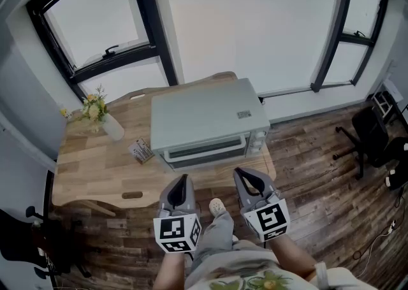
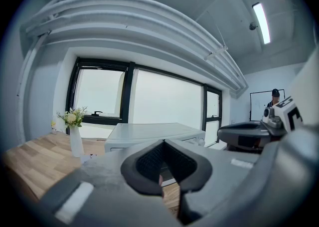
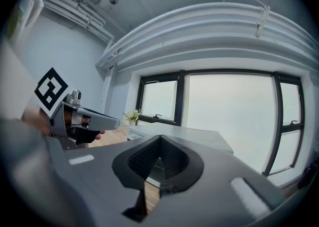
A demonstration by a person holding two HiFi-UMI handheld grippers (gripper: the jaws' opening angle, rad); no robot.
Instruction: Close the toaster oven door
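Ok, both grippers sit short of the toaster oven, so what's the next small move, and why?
Probably ease the right gripper forward to the toaster oven door. Both it and the left gripper are shut, empty and clear of the oven, and the door already looks upright from the head view, so a light confirming press seems enough.

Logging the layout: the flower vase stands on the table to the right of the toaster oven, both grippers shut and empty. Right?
No: the flower vase stands to the left of the toaster oven, as the head view shows. The left gripper and right gripper are shut and empty.
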